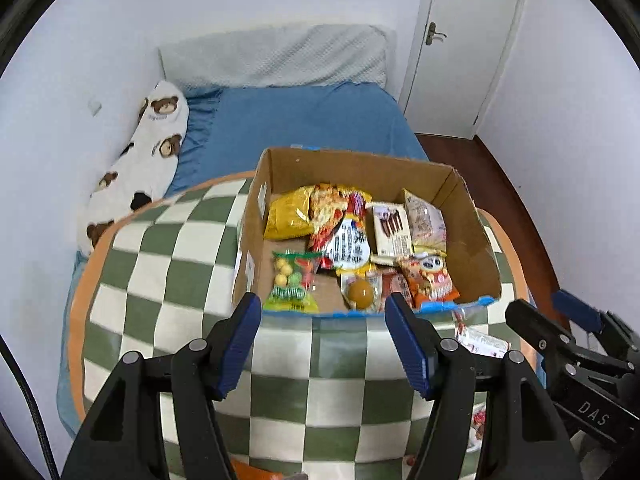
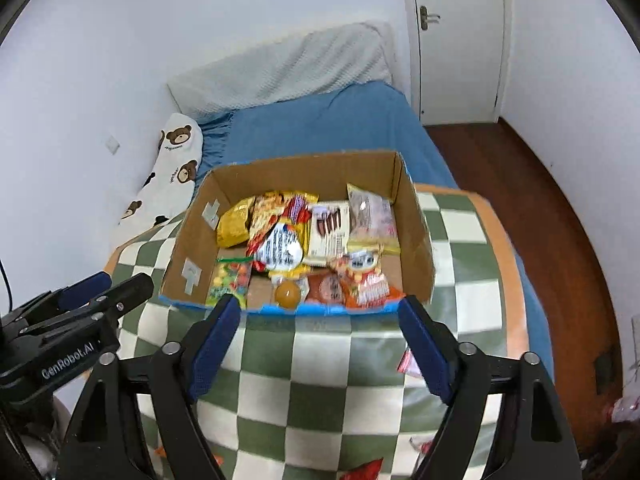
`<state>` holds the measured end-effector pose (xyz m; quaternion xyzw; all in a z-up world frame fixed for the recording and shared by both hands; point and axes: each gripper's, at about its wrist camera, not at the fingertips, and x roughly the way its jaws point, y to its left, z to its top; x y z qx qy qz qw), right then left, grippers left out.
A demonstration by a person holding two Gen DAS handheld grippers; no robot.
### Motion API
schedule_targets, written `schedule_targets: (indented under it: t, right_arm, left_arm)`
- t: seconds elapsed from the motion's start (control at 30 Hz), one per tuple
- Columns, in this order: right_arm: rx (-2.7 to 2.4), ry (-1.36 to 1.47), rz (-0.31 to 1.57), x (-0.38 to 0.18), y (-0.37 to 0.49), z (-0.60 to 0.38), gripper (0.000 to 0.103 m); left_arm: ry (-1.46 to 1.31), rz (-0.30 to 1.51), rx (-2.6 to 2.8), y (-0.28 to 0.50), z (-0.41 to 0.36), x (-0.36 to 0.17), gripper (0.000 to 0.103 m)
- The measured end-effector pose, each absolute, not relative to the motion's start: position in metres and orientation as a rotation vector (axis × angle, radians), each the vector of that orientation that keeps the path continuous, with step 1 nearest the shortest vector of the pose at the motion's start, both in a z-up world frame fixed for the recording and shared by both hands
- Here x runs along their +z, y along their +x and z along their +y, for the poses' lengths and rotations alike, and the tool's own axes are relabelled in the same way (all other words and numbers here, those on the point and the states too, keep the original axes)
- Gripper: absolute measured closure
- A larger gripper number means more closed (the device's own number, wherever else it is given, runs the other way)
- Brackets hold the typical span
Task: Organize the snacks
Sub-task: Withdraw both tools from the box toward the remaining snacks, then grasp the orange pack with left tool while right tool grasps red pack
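Note:
A cardboard box (image 1: 474, 236) (image 2: 192, 248) sits on a green-and-white checkered cushion (image 1: 168, 280) (image 2: 320, 380) on the bed. It holds several snack packs: a yellow bag (image 1: 288, 216) (image 2: 236, 226), a chocolate stick box (image 1: 390, 230) (image 2: 330, 232), a candy bag (image 1: 292, 280), an orange jelly cup (image 1: 360, 290) (image 2: 287, 293). My left gripper (image 1: 322, 312) is open and empty just in front of the box. My right gripper (image 2: 320, 316) is open and empty at the box's near edge. Loose packets lie on the cushion at the right (image 1: 480, 340) (image 2: 408, 360).
A blue-sheeted bed (image 1: 312, 120) (image 2: 320, 128) with a bear-print pillow (image 1: 148, 160) (image 2: 176, 160) lies behind the box. A white door (image 1: 468, 40) (image 2: 460, 40) and wooden floor (image 2: 540, 220) are at the right. More packets lie at the cushion's near edge (image 2: 364, 470).

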<state>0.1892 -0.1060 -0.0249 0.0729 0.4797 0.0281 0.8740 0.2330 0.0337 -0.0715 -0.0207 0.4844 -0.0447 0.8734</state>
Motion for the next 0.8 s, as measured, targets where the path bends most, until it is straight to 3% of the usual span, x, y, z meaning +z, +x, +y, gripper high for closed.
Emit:
schedule_targets:
  t: [0.17,0.4,0.6,0.8]
  right_arm:
    - [0.055,0.249,1.132,-0.064,0.158,-0.124,0.017]
    - [-0.023,0.407,1.396,-0.168,0.108,-0.157,0.017]
    - [-0.063,0.546,1.563,-0.245,0.078,-0.172,0.017]
    - [-0.065,0.565,1.622,-0.275,0.066,-0.163,0.017]
  left_arm:
    - [-0.105,1.111,-0.063,0.207,0.056,-0.100,0.040]
    - [-0.203,1.410,0.056,0.159,0.109,-0.203,0.041]
    - [-0.483,1.695,0.133,0.106,0.157,-0.293,0.041]
    - [-0.759,1.799,0.200,0.081,0.177,-0.342,0.041]
